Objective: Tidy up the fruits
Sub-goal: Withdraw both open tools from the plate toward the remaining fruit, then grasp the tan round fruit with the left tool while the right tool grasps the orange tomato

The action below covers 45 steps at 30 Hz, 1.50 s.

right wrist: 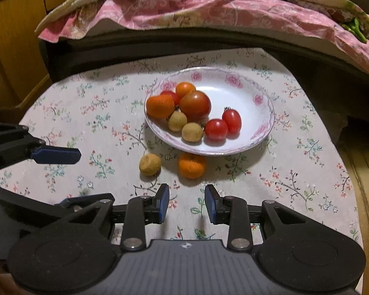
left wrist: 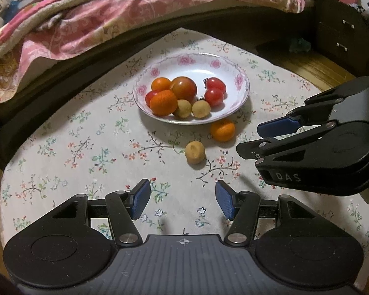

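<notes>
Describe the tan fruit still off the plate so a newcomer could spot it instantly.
Find the white plate with the pink-flower rim on the floral tablecloth. Two fruits lie on the cloth just outside its near edge: an orange citrus tucked against the rim, and beside it the loose tan fruit. It is the only dull, beige, rough-skinned ball off the plate; its two lookalikes sit inside.

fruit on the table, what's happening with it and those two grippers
A person is sorting fruit into a flowered plate with two handheld grippers. Most of it is already in: oranges, tomatoes and small tan fruits. One orange and one tan fruit lie on the tablecloth just in front of the plate. The left gripper and right gripper are both open, empty, and hovering short of the two loose pieces.
</notes>
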Tool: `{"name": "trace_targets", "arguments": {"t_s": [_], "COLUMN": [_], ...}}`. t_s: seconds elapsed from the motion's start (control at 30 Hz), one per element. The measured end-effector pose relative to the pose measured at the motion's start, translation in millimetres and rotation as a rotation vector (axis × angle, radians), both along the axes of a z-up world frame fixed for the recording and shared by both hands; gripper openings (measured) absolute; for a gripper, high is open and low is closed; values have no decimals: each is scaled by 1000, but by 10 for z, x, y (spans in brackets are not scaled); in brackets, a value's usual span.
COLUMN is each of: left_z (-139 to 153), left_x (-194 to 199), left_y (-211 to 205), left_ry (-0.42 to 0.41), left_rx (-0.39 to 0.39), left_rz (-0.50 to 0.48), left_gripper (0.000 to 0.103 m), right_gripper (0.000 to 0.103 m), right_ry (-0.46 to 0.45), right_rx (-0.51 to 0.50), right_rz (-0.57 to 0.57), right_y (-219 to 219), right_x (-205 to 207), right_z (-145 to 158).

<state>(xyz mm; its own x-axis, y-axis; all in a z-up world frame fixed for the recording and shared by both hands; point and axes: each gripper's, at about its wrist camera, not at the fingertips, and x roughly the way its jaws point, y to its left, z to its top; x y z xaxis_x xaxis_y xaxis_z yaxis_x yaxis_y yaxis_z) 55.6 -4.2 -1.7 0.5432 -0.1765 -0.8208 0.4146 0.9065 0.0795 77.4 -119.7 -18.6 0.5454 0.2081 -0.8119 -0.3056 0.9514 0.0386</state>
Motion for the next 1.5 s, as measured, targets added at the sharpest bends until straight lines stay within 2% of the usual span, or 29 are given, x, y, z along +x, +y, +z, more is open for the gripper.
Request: {"name": "trace_targets", "arguments": {"t_s": [0.5,0.77,1.03,1.5], "left_z": [-95,-64,-94,-89], "left_x": [55,136,144,206], "left_y": [53,124,152,60], "left_ry": [26,30,46,30], "left_rx": [16,-7,-23,-75], "left_rz": [-6,18,26,4], "left_gripper": [68,68,68,68], "right_gripper": [35,35,35,34], "right_ry": [50,79,60,31], "right_rx": [-30,38,99,105], "right_rz": [30,-18,-34,-61], "right_y": [98,-35,-66,-26], "right_x": [105,208,305,431], "right_z": [-191,-260,-267,-301]}}
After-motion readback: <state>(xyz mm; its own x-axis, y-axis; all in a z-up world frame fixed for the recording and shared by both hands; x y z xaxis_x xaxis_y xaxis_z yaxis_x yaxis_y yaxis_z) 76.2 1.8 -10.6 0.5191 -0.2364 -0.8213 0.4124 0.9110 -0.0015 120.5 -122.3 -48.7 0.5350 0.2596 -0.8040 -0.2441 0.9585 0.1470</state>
